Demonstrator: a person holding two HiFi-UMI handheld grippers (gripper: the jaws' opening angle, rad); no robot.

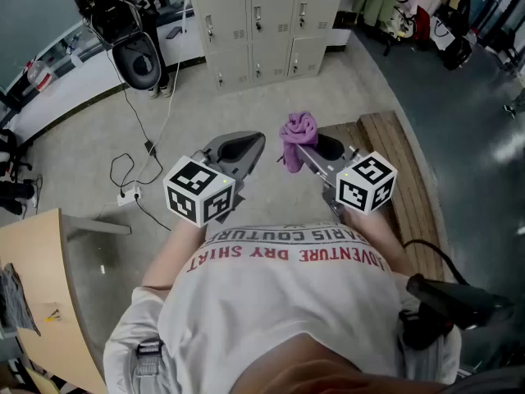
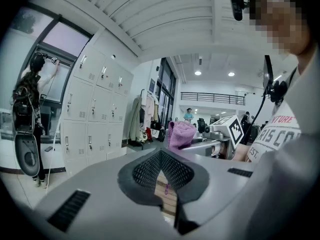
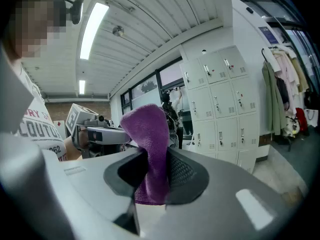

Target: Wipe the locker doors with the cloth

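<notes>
My right gripper (image 1: 305, 148) is shut on a purple cloth (image 1: 297, 135), which bunches up above the jaws. In the right gripper view the cloth (image 3: 149, 144) hangs squeezed between the two dark pads of that gripper (image 3: 157, 170). The left gripper (image 1: 244, 144) is held beside it at chest height. Its pads meet at the tip with nothing between them (image 2: 161, 156). The beige lockers (image 1: 261, 25) stand a few steps ahead across the floor, well out of reach. They also show in the left gripper view (image 2: 94, 115) and the right gripper view (image 3: 221, 109).
A wooden bench (image 1: 398, 167) runs along the right, just under the right gripper. Cables and a power strip (image 1: 129, 193) lie on the floor at left. A black seat-like device (image 1: 135, 60) stands left of the lockers. A wooden tabletop (image 1: 37, 281) is at lower left. Clothes (image 1: 410, 6) hang at upper right.
</notes>
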